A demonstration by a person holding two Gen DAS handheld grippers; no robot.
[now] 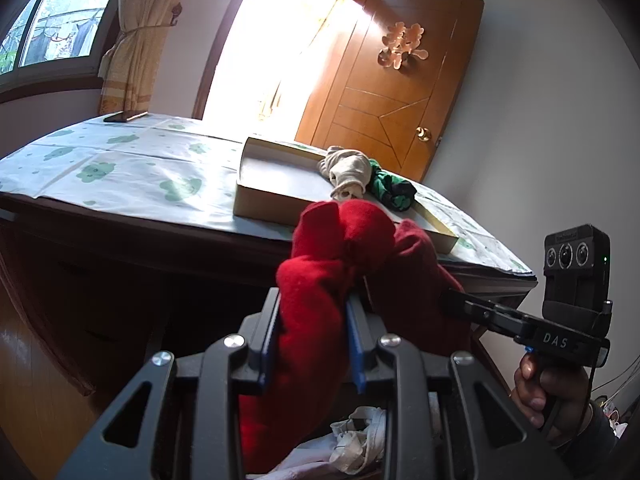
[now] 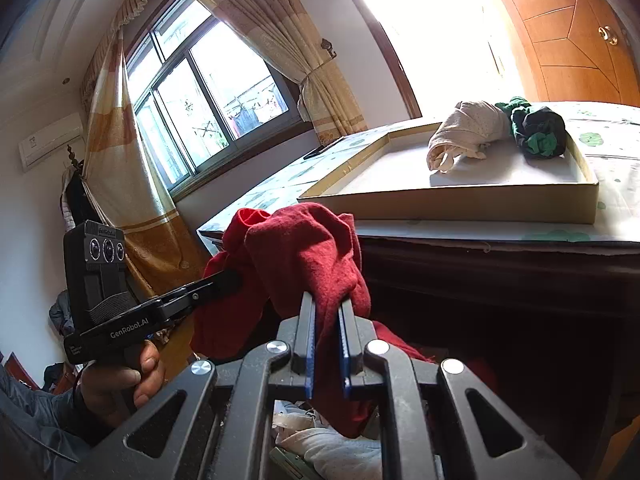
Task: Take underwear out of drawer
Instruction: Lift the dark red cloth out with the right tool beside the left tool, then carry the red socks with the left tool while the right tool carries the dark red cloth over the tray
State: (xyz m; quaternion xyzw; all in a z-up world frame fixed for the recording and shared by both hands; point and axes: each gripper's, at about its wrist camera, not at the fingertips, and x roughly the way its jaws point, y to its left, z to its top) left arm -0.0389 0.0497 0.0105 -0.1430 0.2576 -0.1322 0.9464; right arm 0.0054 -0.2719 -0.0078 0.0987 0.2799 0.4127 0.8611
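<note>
Both grippers hold one red garment, taken for the underwear (image 1: 320,280), aloft in front of the table edge, above the drawer's remaining pale cloth (image 2: 328,448). Left gripper (image 1: 312,308) jaws clamp a thick fold of it; right gripper (image 2: 326,308) jaws are pinched nearly closed on a thinner fold. Judged step: carrying the lifted piece from drawer toward the shallow cardboard tray (image 2: 460,200) on the table (image 1: 120,168), where a cream bundle (image 2: 464,136) and a green-black bundle (image 2: 540,132) already lie at the far side. Next move likely calls for raising the cloth clear of the tray wall, carrying it over the tray's bare floor and loosening both grips together.
</note>
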